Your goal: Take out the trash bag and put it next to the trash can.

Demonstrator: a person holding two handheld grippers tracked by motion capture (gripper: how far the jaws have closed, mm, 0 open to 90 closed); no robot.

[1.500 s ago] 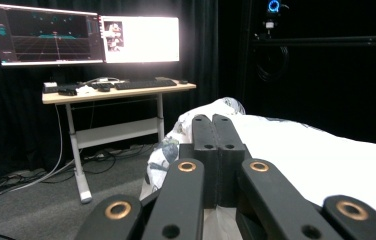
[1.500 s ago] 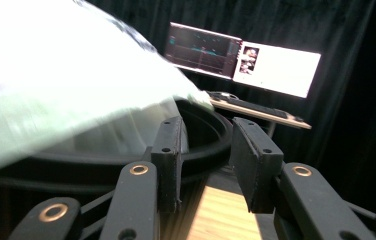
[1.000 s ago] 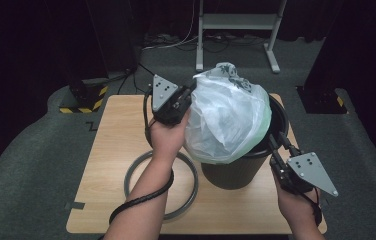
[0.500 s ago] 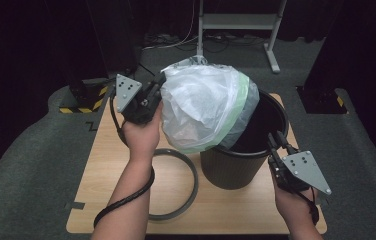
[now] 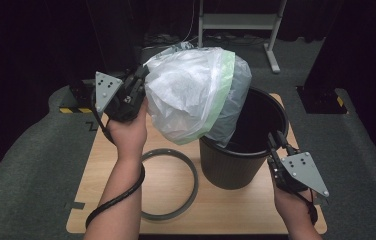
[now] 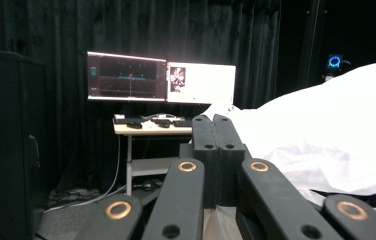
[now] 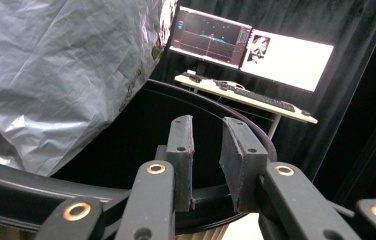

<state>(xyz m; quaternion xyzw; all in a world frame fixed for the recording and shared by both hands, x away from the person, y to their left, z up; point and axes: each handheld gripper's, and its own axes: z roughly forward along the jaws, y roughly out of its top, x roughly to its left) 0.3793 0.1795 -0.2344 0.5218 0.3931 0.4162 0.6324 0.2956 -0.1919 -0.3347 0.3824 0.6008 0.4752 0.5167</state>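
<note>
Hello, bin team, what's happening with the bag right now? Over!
Left claw shut on white bin bag, lifting it out. Right claw clamps black bin rim. Loose ring on table, clear.

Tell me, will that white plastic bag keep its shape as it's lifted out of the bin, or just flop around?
Probably flop: the bag is thin and crinkled, sagging over the bin rim below the left gripper. It looks light, since a pinch at one edge holds it up. It likely slips easily, being smooth film.
</note>
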